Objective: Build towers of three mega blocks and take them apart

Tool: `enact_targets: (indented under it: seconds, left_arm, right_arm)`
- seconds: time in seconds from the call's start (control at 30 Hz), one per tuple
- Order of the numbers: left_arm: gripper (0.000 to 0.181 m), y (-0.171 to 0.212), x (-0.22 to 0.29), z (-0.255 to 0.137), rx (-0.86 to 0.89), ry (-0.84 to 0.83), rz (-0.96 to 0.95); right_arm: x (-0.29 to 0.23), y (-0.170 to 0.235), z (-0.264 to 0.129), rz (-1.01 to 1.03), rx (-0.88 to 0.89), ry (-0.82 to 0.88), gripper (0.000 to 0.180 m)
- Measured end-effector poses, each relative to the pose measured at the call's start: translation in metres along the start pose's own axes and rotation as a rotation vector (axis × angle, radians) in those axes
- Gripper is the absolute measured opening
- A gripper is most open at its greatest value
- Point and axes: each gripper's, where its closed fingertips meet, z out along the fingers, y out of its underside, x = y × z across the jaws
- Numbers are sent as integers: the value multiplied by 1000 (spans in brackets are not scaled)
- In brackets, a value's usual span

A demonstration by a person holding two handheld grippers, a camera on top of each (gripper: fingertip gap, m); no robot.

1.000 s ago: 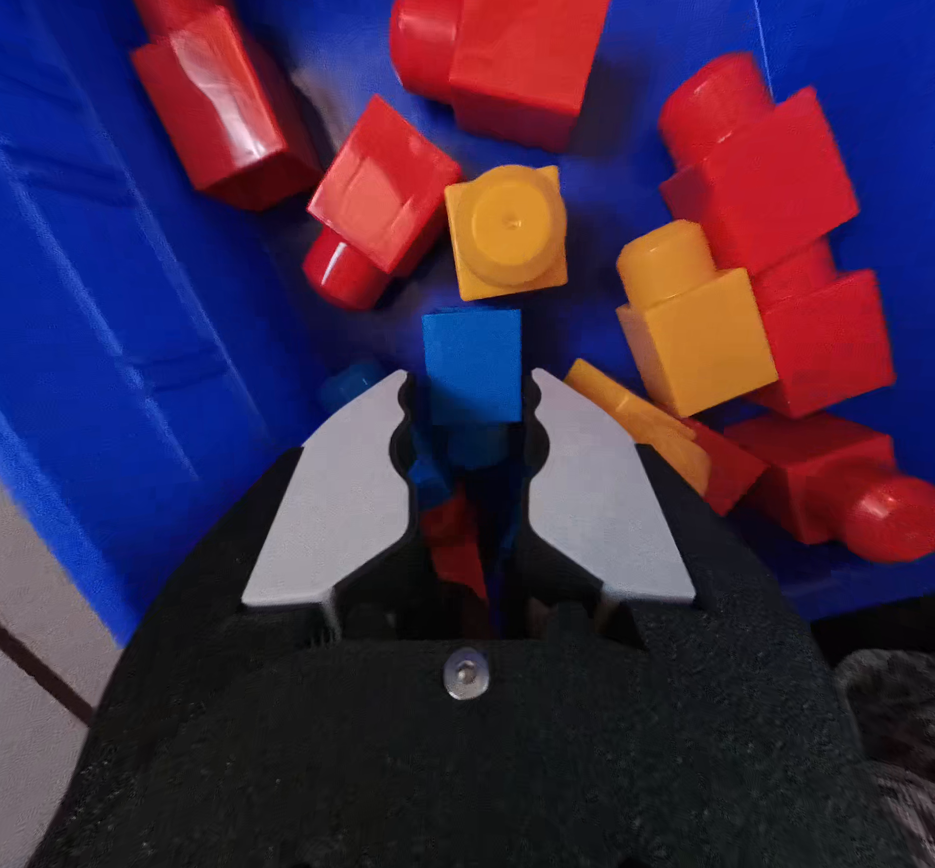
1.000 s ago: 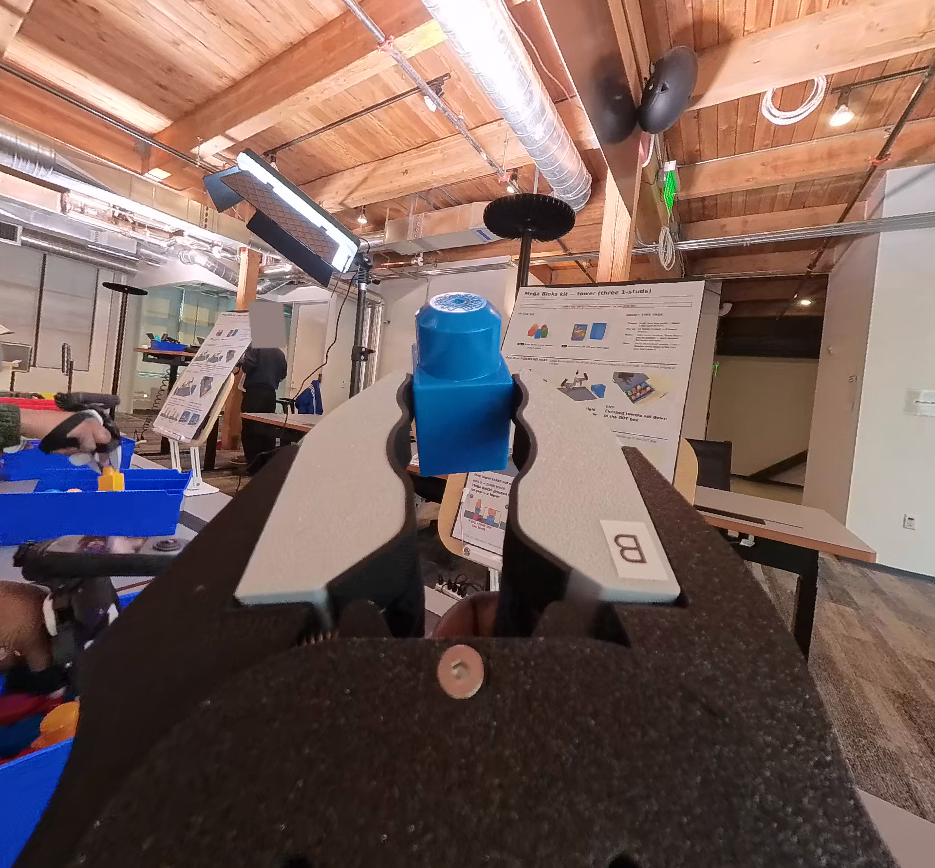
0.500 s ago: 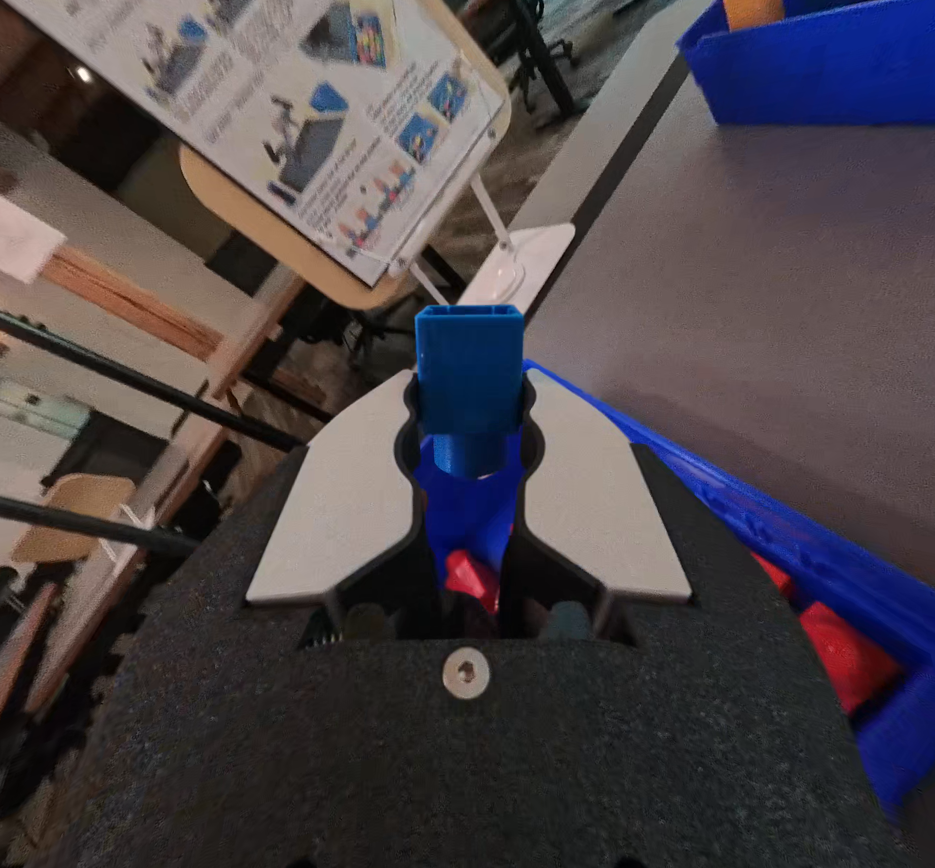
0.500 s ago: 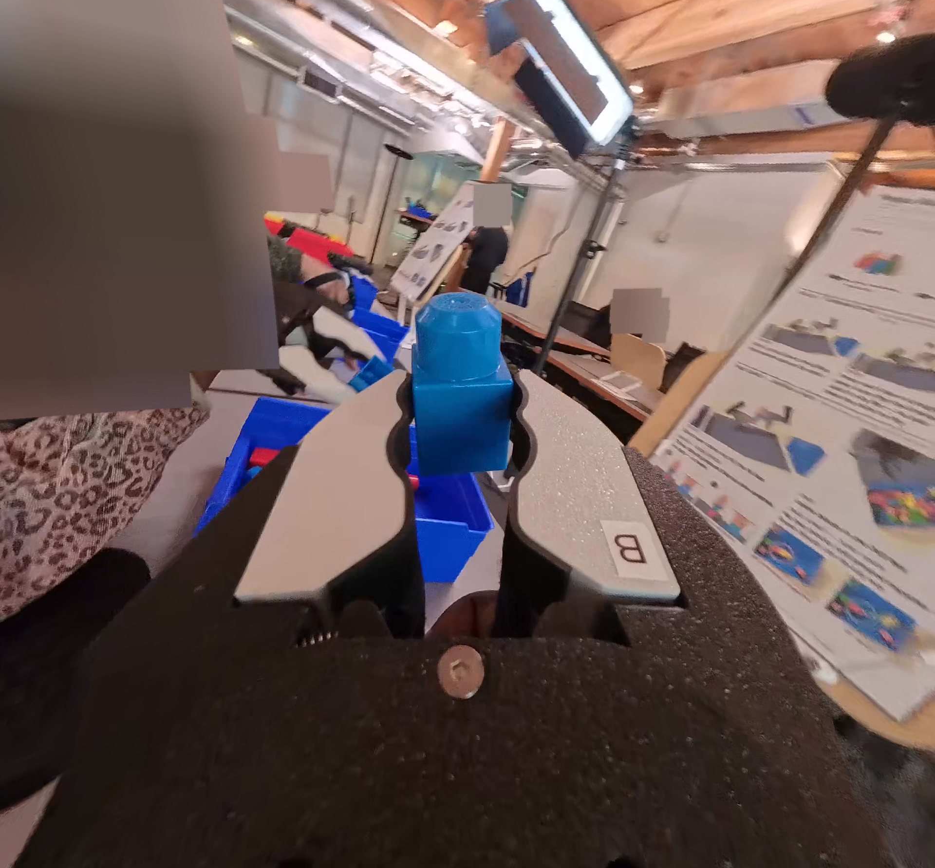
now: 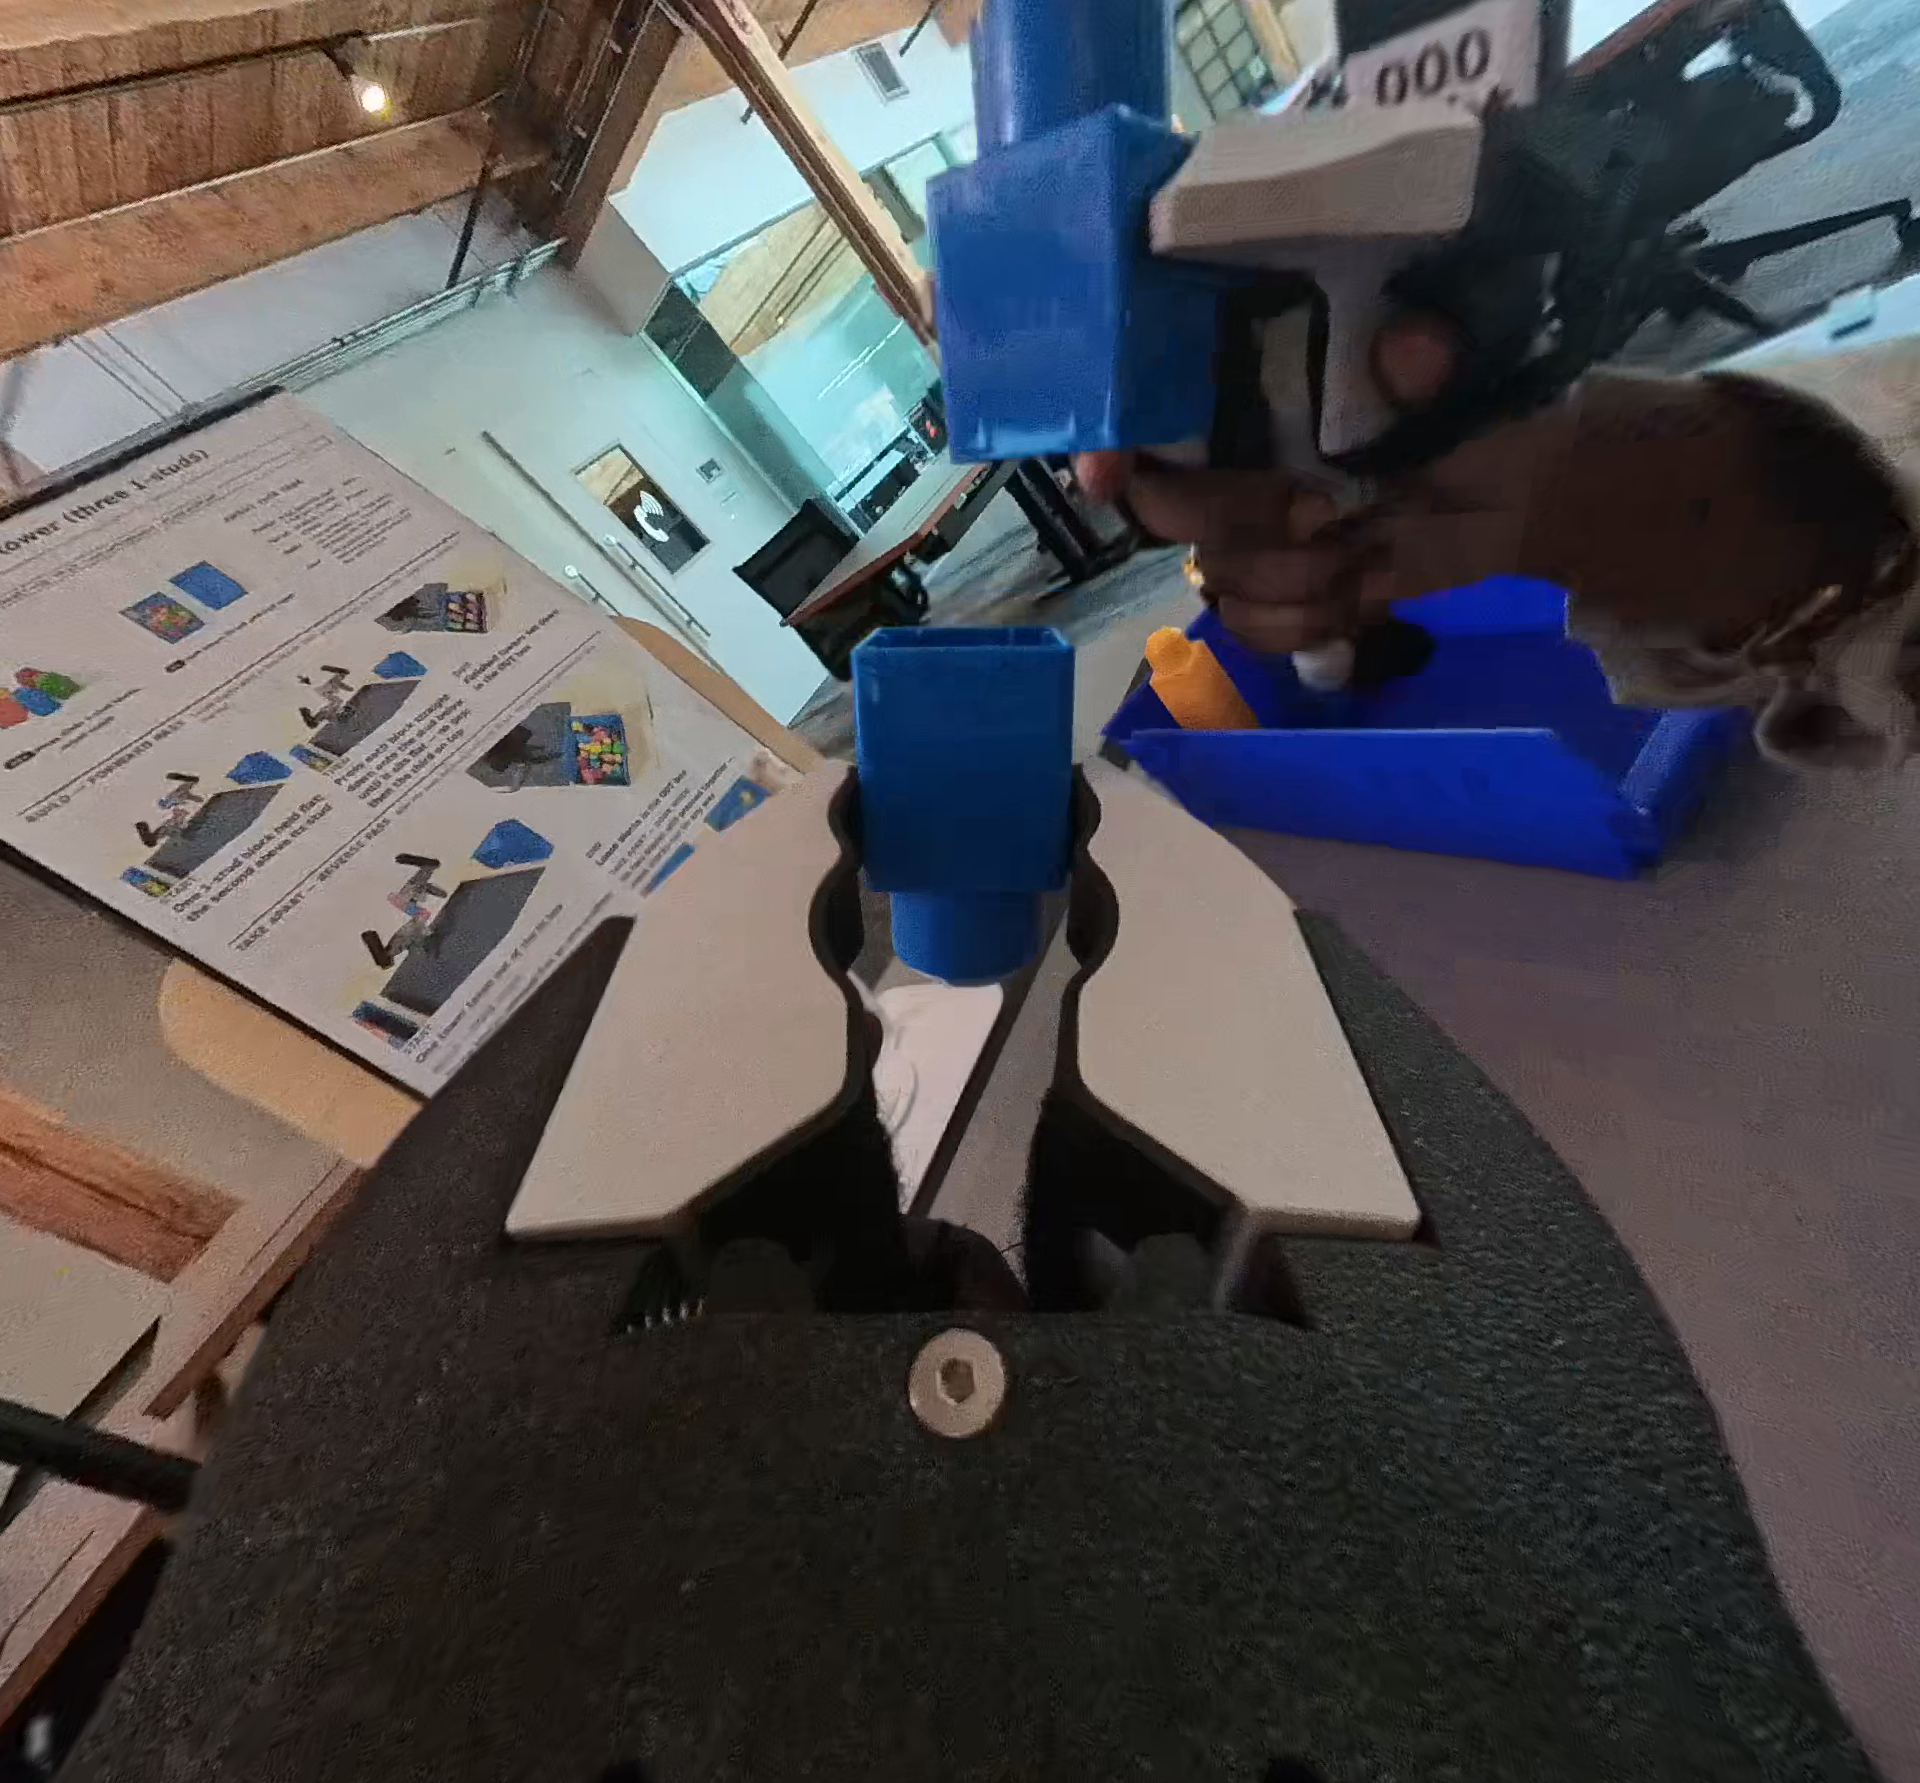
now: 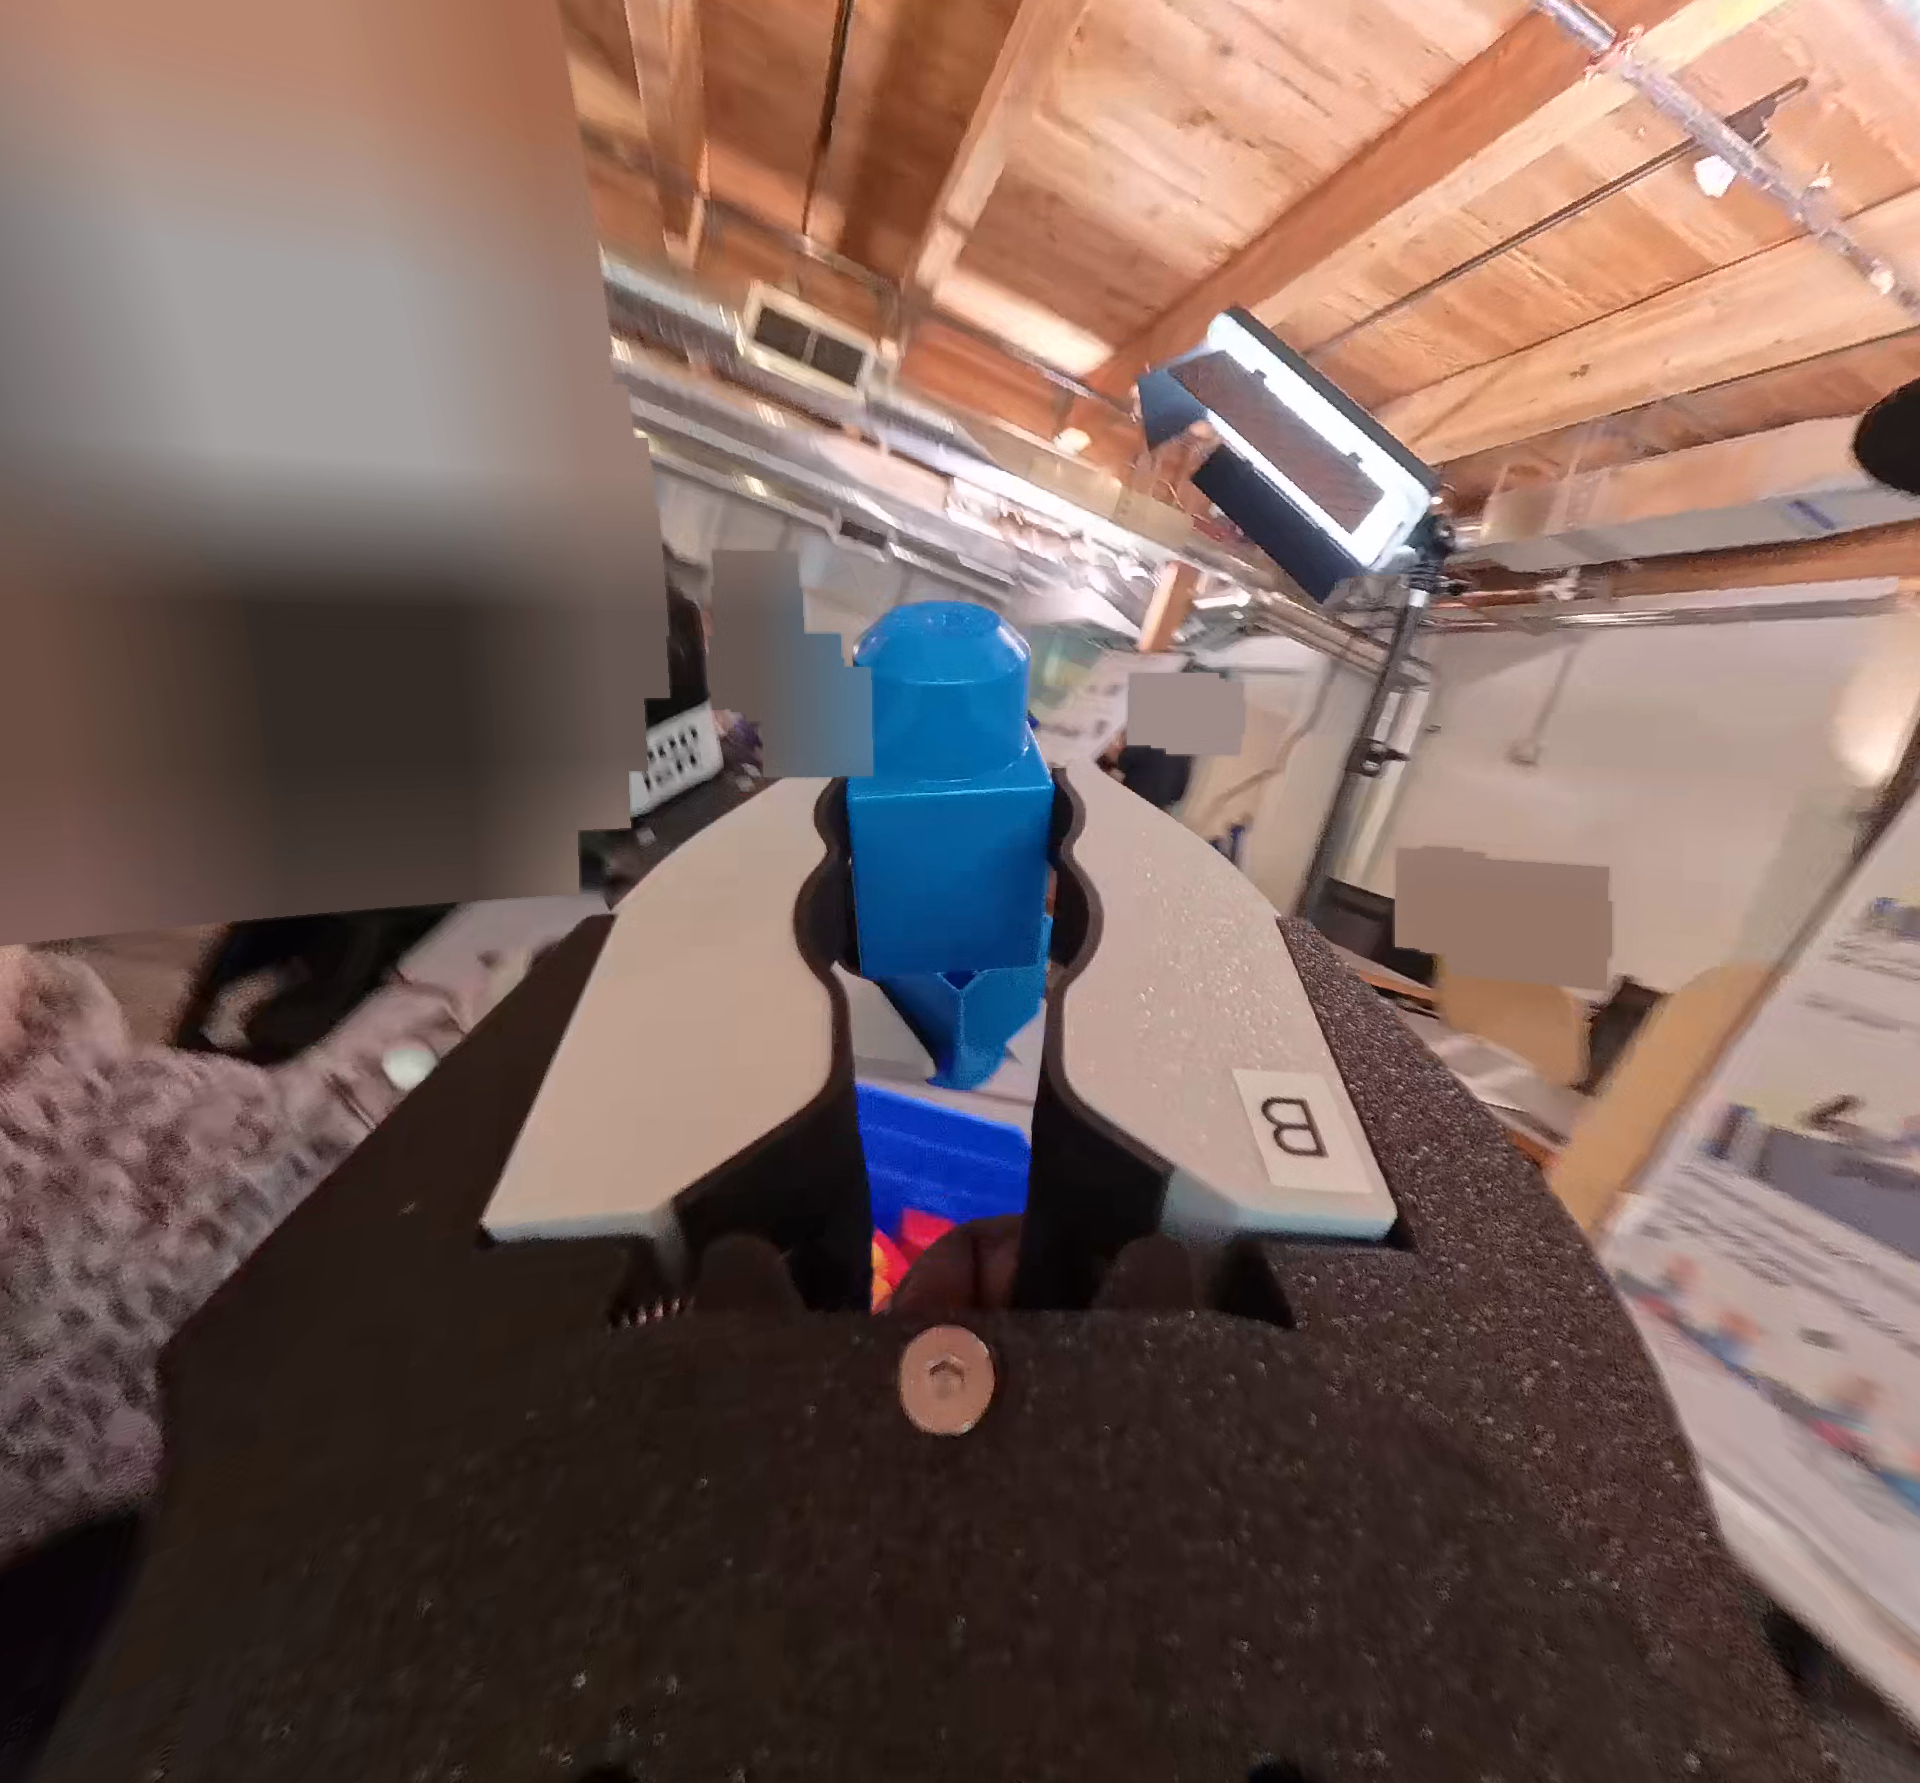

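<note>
A second ago our left gripper (image 5: 961, 834) was down in the bin of blocks; now it is lifted clear, clenched on a blue block (image 5: 961, 767) whose open base points away from the camera, so mating comes next, we judge. Left stands an instruction board (image 5: 312, 746). To the right our right gripper (image 6: 951, 886) grasps a second blue block (image 6: 945, 860), stud outward, just above the first, apart. A blue bin (image 5: 1403, 777) sits beyond, not in the way.

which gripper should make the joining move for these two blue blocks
Probably the right gripper: its blue block hangs above the left gripper's block, whose hollow end faces it; they're still apart.
</note>
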Motion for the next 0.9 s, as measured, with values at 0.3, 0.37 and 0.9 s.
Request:
enact_targets:
  seconds: [0.3, 0.37, 0.9]
  left_arm:
    - [36, 52, -1, -22, -477, -11, 75]
    - [36, 51, -3, -24, -547, -53, 97]
    - [36, 41, -26, 4, -733, -312, 589]
  right_arm:
    - [44, 69, -32, -1237, -885, 243, 36]
    - [49, 79, -26, -1356, -954, 265, 36]
    - [42, 79, 3, -1541, -1017, 385, 36]
